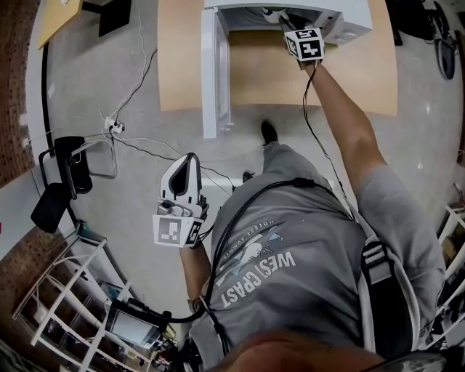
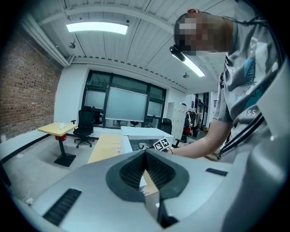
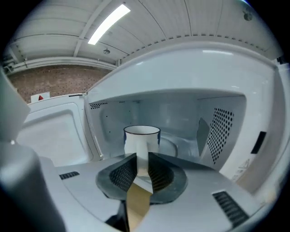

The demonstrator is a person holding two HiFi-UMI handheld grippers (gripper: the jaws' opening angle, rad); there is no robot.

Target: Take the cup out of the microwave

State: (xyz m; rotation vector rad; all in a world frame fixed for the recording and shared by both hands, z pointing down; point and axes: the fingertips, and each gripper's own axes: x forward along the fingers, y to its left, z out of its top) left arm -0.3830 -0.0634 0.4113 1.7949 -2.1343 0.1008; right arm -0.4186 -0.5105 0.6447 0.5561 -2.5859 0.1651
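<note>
A white cup [image 3: 142,135] with a dark rim stands upright inside the open white microwave [image 3: 217,90], seen in the right gripper view. Its handle faces me and sits between the pads of my right gripper [image 3: 142,164], which is shut on it. In the head view the right gripper [image 1: 288,22] reaches into the microwave [image 1: 345,20] on the wooden table [image 1: 178,58]; the cup is hidden there. My left gripper [image 1: 189,161] hangs low beside the person's body, far from the microwave. It is shut with nothing in it [image 2: 145,156].
The microwave door [image 1: 211,73] stands swung open to the left, out over the table edge. A black office chair [image 1: 62,182] and white cables [image 1: 131,94] are on the floor at left. White shelving [image 1: 65,298] fills the lower left.
</note>
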